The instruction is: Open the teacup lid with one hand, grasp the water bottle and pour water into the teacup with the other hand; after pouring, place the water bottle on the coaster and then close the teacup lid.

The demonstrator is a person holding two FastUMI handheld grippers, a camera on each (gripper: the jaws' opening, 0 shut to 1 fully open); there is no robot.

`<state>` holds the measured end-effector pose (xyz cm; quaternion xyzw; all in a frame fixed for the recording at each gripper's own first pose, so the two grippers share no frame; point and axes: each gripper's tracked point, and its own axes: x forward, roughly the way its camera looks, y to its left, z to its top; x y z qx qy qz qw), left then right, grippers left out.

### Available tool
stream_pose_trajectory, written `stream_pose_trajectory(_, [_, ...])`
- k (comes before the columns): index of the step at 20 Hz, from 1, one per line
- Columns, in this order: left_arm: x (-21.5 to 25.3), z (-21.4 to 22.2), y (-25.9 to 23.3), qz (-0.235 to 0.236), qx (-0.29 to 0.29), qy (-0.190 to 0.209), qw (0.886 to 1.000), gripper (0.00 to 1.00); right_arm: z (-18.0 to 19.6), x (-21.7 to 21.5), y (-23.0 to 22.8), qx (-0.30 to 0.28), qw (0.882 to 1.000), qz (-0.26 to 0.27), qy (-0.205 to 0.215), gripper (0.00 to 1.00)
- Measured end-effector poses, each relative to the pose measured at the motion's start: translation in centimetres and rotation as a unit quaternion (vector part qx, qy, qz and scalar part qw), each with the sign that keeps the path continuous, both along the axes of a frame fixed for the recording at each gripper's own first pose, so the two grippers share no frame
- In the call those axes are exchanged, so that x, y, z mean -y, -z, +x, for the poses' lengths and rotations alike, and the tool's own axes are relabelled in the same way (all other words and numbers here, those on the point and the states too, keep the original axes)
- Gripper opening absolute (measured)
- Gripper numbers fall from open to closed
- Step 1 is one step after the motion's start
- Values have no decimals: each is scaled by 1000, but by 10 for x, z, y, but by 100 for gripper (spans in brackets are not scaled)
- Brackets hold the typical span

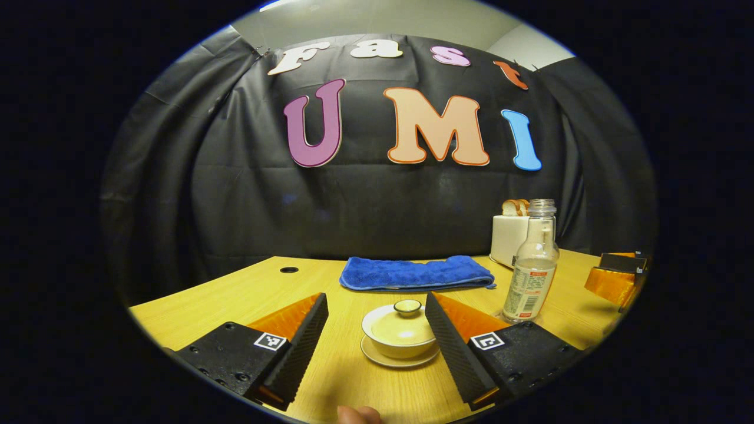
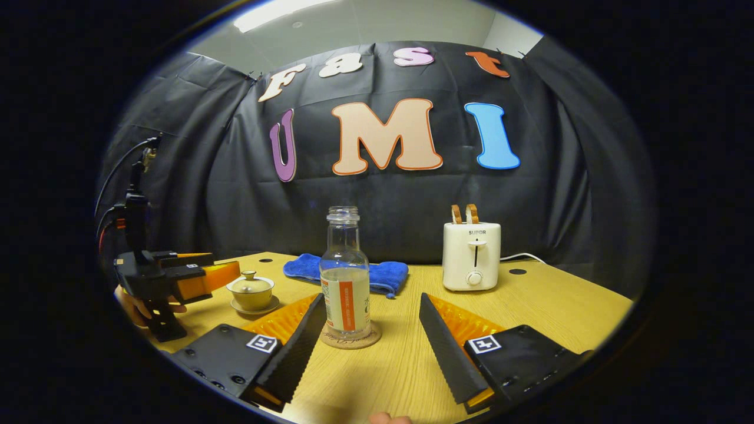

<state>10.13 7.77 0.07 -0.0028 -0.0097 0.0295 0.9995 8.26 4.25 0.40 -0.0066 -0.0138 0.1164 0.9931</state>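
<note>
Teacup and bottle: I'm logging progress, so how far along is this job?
Cannot tell from this moment: the lid sits on the teacup and the water bottle stands on the coaster. In hand: nothing; left gripper and right gripper are open. Either everything is left, or nothing.

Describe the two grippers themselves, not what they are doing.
The left gripper and right gripper look alike: two long wedge-shaped fingers with ridged inner faces, each on a bolted block carrying a square black-and-white tag. From the right gripper view, the left one has a black body and handle, with a mast and cables rising behind it.
</note>
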Motion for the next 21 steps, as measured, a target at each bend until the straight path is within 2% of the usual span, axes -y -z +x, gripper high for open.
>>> stream_pose_trajectory(6, [23, -47, 0, 1, 0, 0, 1000, 97, -21, 0, 0, 0, 1000, 0, 12, 100])
stream_pose_trajectory(7, [28, -55, 0, 1, 2, 0, 1000, 97, -25, 2, 0, 1, 1000, 0, 20, 96])
stream_pose_trajectory(8, [34, -63, 0, 1, 1, 3, 1000, 97, -30, 5, 0, 2, 1000, 1, 30, 100])
stream_pose_trajectory(10, [45, -78, -1, 1, 2, 9, 1000, 97, -43, 10, 1, 2, 999, 1, 52, 96])
stream_pose_trajectory(12, [54, -92, 0, 2, 3, 13, 1000, 97, -60, 9, -1, 4, 998, 2, 62, 98])
stream_pose_trajectory(13, [57, -98, 0, 2, 1, 14, 1000, 97, -69, 6, 0, 4, 998, 2, 61, 100])
stream_pose_trajectory(14, [60, -104, -1, 3, 2, 15, 1000, 96, -76, 5, 0, 4, 998, 2, 61, 96])
stream_pose_trajectory(15, [62, -107, -1, 2, 2, 15, 1000, 97, -83, 5, 0, 3, 998, 2, 63, 100])
stream_pose_trajectory(17, [63, -116, 0, 3, 1, 8, 1000, 97, -95, 4, 0, 5, 998, 2, 68, 100])
stream_pose_trajectory(19, [65, -122, 0, 3, 0, 4, 1000, 100, -103, 0, 1, 4, 998, 2, 68, 96])
stream_pose_trajectory(21, [69, -123, -4, 6, 9, 9, 1000, 97, -106, -2, 2, 4, 997, 3, 71, 96])
